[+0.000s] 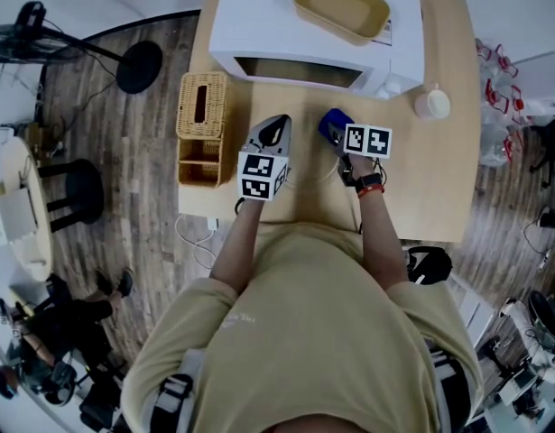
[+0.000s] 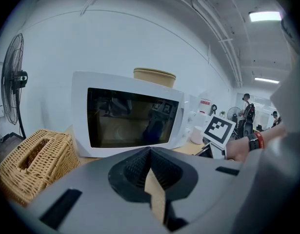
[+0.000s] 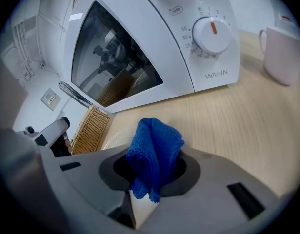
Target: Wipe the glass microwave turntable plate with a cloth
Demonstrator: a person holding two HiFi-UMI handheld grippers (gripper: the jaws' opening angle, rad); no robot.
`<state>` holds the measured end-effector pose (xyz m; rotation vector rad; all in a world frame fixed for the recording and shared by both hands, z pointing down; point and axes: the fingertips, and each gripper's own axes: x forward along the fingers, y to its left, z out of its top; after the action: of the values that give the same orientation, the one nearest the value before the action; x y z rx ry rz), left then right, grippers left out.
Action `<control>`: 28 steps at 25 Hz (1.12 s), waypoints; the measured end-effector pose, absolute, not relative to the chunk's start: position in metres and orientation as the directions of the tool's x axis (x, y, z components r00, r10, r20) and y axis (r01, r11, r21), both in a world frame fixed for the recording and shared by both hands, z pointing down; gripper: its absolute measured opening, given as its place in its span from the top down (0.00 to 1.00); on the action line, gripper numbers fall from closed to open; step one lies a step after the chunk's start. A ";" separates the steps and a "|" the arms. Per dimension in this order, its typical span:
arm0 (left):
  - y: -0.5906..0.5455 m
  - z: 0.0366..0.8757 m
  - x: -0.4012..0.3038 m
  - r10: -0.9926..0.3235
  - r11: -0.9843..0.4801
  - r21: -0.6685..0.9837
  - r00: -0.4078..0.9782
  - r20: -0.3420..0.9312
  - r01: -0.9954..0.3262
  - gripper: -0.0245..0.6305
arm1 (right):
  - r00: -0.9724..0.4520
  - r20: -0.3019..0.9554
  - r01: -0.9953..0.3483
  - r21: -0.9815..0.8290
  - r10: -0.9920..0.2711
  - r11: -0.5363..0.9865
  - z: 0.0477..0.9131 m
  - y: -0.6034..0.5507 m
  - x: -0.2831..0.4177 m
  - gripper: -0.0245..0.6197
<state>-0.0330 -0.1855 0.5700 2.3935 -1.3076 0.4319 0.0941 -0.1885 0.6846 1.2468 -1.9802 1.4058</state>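
Note:
My right gripper (image 3: 155, 165) is shut on a folded blue cloth (image 3: 157, 143), held above the wooden table (image 3: 237, 116) in front of the white microwave (image 3: 154, 48). In the head view the cloth (image 1: 332, 123) shows at that gripper's tip (image 1: 335, 132). Just below the cloth, a clear curved rim of the glass plate (image 3: 113, 139) lies on the table; most of it is hidden by the gripper. My left gripper (image 2: 150, 154) points at the microwave door (image 2: 130, 116), its jaws together with nothing seen between them. In the head view it (image 1: 279, 121) hangs left of the right gripper.
A wicker tissue box (image 1: 203, 106) stands left of the left gripper. A yellow tray (image 1: 340, 7) sits on top of the microwave (image 1: 259, 25). A white mug (image 1: 432, 104) stands on the table at the right. The microwave door is closed.

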 end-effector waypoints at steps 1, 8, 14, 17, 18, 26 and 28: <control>-0.186 0.570 -0.033 -0.734 -0.495 0.180 0.520 0.437 -0.850 0.94 | -0.515 0.742 -0.842 -0.532 -0.429 0.092 0.685 -0.189 0.094 0.80; -0.185 0.570 -0.044 -0.744 -0.472 0.189 0.504 0.439 -0.861 0.94 | -0.499 0.746 -0.850 -0.519 -0.441 0.085 0.684 -0.189 0.093 0.80; -0.184 0.568 -0.060 -0.765 -0.443 0.189 0.479 0.431 -0.876 0.94 | -0.497 0.740 -0.844 -0.533 -0.453 0.056 0.679 -0.185 0.085 0.80; -0.184 0.567 -0.070 -0.775 -0.427 0.186 0.464 0.429 -0.885 0.94 | -0.531 0.718 -0.822 -0.566 -0.451 0.066 0.673 -0.185 0.070 0.80; -0.184 0.568 -0.074 -0.778 -0.421 0.184 0.458 0.430 -0.888 0.94 | -0.545 0.709 -0.813 -0.577 -0.447 0.077 0.671 -0.185 0.061 0.80; -0.181 0.564 -0.103 -0.805 -0.371 0.179 0.411 0.427 -0.911 0.94 | -0.652 0.657 -0.751 -0.630 -0.379 0.198 0.660 -0.182 -0.020 0.80; -0.180 0.563 -0.109 -0.809 -0.363 0.177 0.403 0.427 -0.915 0.94 | -0.665 0.654 -0.742 -0.635 -0.359 0.218 0.661 -0.183 -0.034 0.80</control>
<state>-0.1086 -0.1800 0.5634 2.2809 -1.4826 0.3768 -0.0340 -0.1828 0.6609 1.0225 -2.1311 1.4324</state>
